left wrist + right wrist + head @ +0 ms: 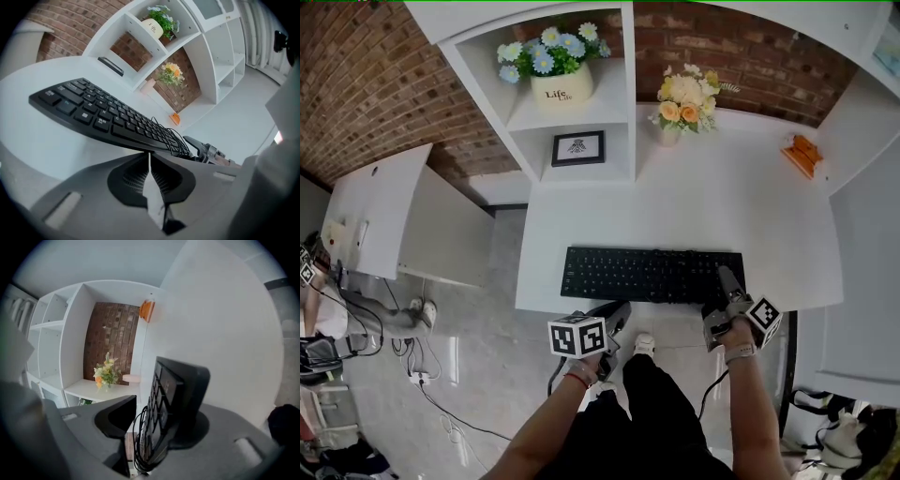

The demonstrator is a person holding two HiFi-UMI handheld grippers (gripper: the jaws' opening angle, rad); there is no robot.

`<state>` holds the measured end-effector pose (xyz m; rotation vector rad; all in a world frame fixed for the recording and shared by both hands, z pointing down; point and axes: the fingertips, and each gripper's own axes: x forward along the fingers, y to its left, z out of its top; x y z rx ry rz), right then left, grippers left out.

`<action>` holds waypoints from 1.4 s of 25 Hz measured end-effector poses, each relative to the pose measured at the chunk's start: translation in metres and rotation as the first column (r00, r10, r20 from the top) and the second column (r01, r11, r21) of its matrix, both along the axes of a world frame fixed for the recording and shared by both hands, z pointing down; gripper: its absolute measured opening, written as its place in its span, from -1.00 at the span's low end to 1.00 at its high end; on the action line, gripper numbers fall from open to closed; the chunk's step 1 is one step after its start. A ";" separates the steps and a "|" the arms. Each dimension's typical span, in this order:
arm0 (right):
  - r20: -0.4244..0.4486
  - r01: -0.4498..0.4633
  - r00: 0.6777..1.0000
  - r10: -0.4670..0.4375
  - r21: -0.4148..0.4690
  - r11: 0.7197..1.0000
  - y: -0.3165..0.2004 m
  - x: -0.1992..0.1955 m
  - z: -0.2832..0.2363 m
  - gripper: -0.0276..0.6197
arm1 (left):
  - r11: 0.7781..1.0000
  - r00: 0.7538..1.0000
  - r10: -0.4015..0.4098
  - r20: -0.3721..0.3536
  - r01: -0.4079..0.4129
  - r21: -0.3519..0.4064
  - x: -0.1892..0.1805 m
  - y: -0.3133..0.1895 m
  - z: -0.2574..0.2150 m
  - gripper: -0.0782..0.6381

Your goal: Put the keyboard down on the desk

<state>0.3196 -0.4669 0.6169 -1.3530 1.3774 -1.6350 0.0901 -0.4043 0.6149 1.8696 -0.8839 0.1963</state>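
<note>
lying flat along the desk [722,197] front edge: keyboard [652,275], apparently set down. right gripper [725,278] spread around its end, grip judged no longer needed. left gripper [617,311] pressed together, empty.

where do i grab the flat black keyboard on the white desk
Best pinch a short end of the flat black keyboard, one jaw above, one below, coming level from the front edge of the white desk. It is thin and lies close to that edge; avoid the bundled black cable by its right end.
</note>
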 end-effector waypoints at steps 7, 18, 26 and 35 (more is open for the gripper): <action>-0.083 0.194 0.977 -0.194 -0.011 0.981 0.016 -0.015 -0.009 -0.25 | 0.999 0.998 -0.032 -0.046 0.031 -0.012 0.001 -0.006 -0.004 -0.77; -0.265 0.481 0.841 -0.471 -0.029 0.876 0.050 -0.047 -0.010 -0.30 | 0.996 0.997 -0.070 -0.045 0.067 -0.066 0.005 -0.031 0.007 -0.78; -0.500 0.615 0.615 -0.609 -0.178 0.768 0.054 -0.059 0.004 -0.92 | 0.991 0.996 -0.084 -0.019 0.081 -0.105 0.007 -0.034 0.013 -0.79; -0.534 0.626 0.564 -0.630 -0.222 0.748 0.053 -0.060 0.008 -0.92 | 0.989 0.998 -0.069 0.003 0.069 -0.133 0.007 -0.033 0.015 -0.79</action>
